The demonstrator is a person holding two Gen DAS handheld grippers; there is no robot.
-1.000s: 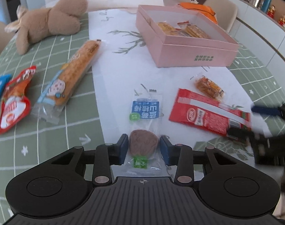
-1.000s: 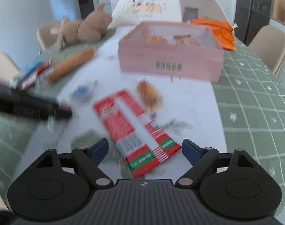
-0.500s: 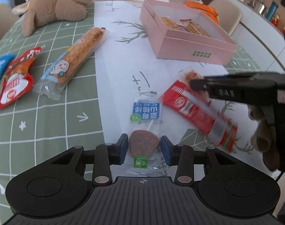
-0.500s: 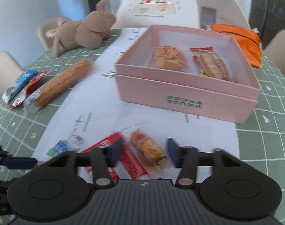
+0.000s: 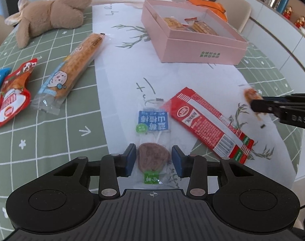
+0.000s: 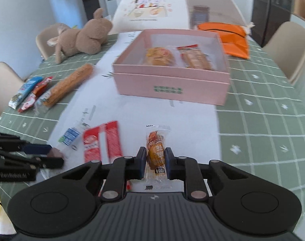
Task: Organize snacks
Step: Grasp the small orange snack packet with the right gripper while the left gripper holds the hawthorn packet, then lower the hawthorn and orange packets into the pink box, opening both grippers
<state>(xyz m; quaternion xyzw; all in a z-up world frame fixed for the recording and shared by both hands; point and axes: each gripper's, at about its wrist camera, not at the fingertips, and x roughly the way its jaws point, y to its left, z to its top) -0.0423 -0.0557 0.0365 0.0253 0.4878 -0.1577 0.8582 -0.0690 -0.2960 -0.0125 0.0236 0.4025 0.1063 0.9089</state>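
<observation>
My right gripper (image 6: 155, 165) pinches an orange snack packet (image 6: 156, 152) before the pink box (image 6: 172, 88); my left gripper (image 5: 153, 160) narrowly brackets a lollipop (image 5: 153, 157), contact uncertain.

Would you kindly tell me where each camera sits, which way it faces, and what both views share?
Left wrist: sits behind the left tool, looking forward over the table at the lollipop packet between its fingers; the right tool shows at the right edge.
Right wrist: sits behind the right tool, facing the pink box, shut on the orange snack packet; the left tool shows at left.
Shared: pink box, red packet, plush rabbit.
</observation>
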